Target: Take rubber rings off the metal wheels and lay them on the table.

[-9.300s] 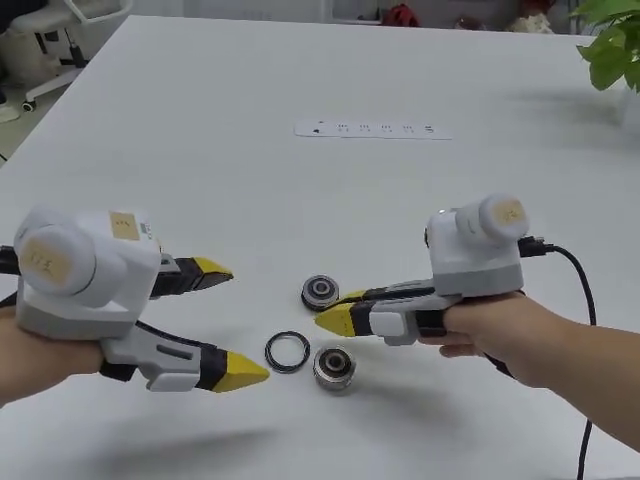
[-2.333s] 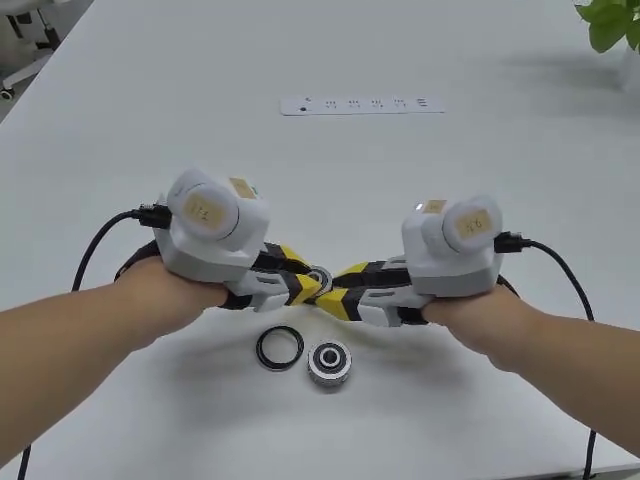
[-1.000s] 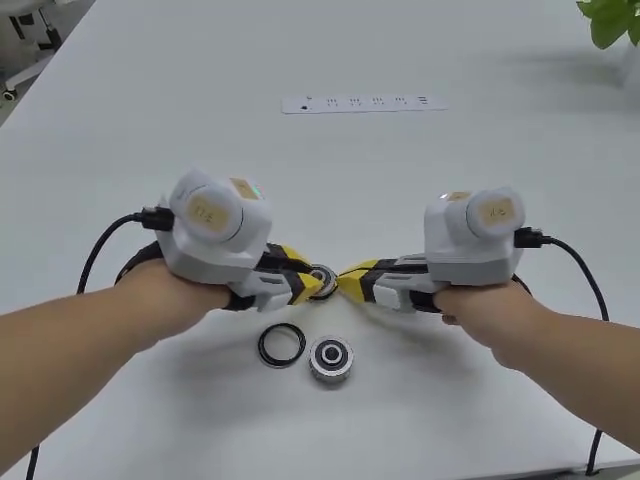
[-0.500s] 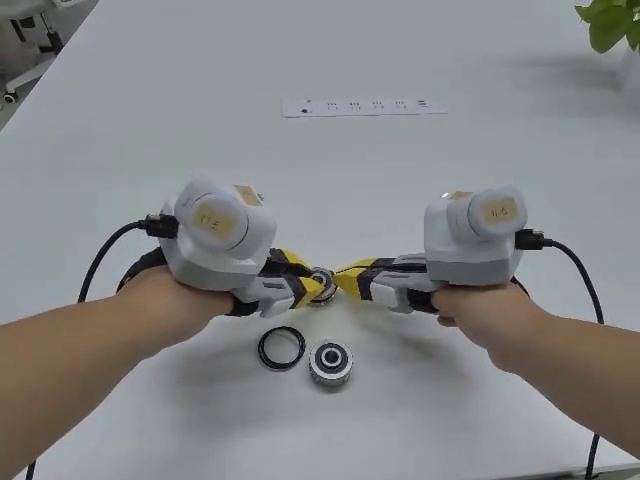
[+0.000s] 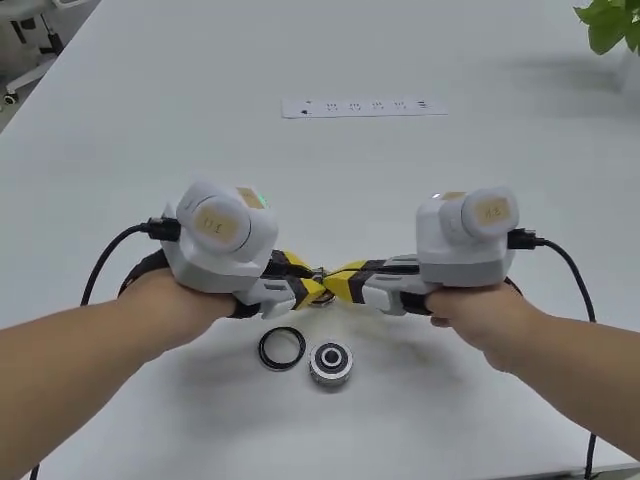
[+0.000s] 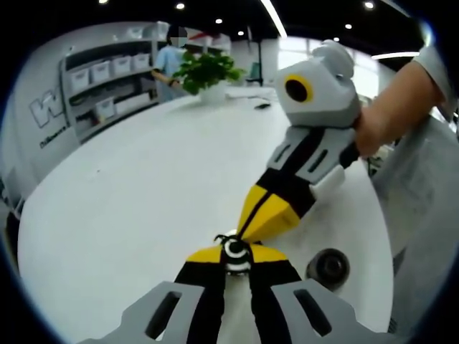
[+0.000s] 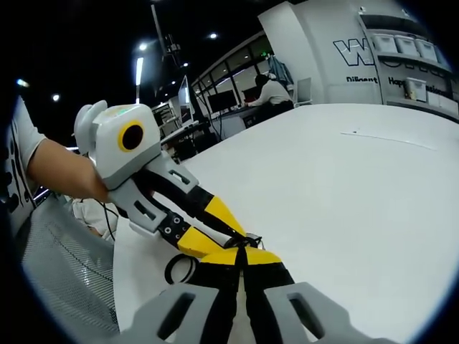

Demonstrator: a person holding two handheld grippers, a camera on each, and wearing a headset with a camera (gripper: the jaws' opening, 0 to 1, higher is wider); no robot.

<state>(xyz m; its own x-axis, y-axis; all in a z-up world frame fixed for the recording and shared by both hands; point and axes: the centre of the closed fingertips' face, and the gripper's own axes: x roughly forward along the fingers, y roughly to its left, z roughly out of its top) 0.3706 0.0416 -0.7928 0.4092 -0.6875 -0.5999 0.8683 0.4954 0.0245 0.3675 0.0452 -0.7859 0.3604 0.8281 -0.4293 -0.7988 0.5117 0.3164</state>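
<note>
landmark: a bare silver metal wheel (image 5: 331,361) lies flat on the white table (image 5: 200,120), nearest the person.
left gripper (image 5: 311,288): jaws clamped tight on a small silver metal wheel with a dark rubber rim (image 6: 235,251), just beyond the bare wheel.
right gripper (image 5: 338,284): jaws drawn together, tips right up against the held wheel from the opposite side; whether they pinch its rubber, can't tell.
black rubber ring (image 5: 282,348): loose and flat, just left of the bare wheel.
long white power strip (image 5: 364,107): well beyond the bare wheel.
</note>
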